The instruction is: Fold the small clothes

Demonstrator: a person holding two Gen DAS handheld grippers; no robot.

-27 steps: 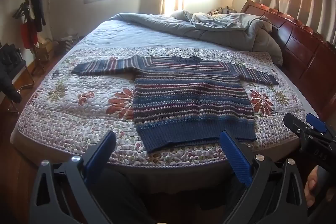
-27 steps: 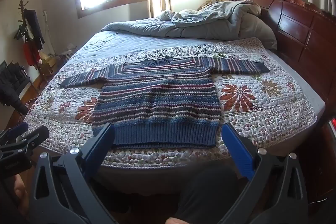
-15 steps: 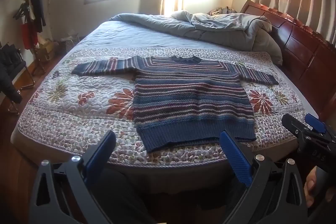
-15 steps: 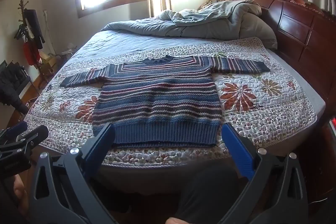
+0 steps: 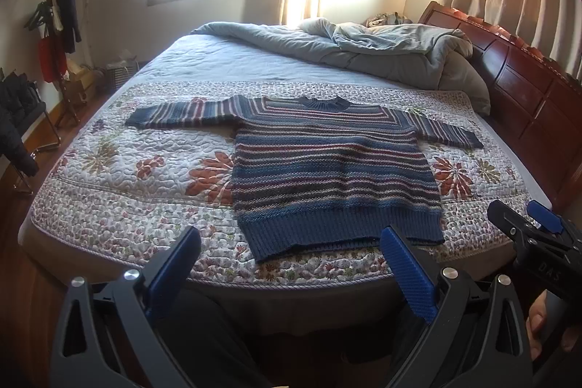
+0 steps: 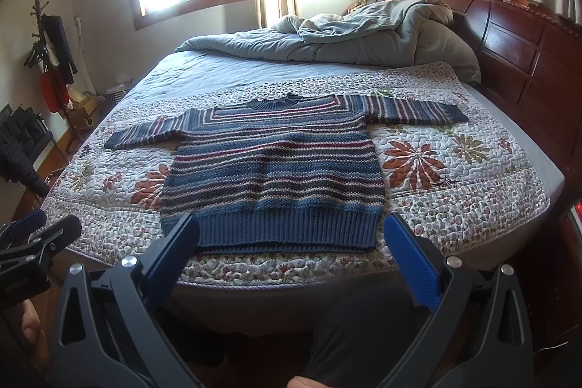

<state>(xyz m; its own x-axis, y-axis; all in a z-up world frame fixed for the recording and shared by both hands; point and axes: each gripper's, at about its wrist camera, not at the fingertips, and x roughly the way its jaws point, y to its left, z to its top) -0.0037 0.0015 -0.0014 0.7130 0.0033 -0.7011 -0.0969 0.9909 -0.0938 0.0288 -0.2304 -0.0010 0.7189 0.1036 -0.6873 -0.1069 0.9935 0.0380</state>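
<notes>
Currently both tongs, left (image 5: 291,264) and right (image 6: 294,253), are spread apart and hold nothing, short of the bed (image 5: 109,217) edge. Sweater (image 5: 327,170) lies flat on the quilt (image 6: 454,191), sleeves out, hem nearest.

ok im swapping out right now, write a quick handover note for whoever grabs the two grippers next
Left gripper: jaws open, empty, held off the near edge of the bed, short of the sweater's hem.
Right gripper: jaws open, empty, also off the near edge, roughly centred on the hem.
Striped sweater: lies flat on the floral quilt, both sleeves spread out to the sides, collar toward the far side. A grey duvet is bunched behind it.
Done: the sweater is laid out flat; no fold made yet.
Left: fold in the sleeves, then fold the body.
</notes>
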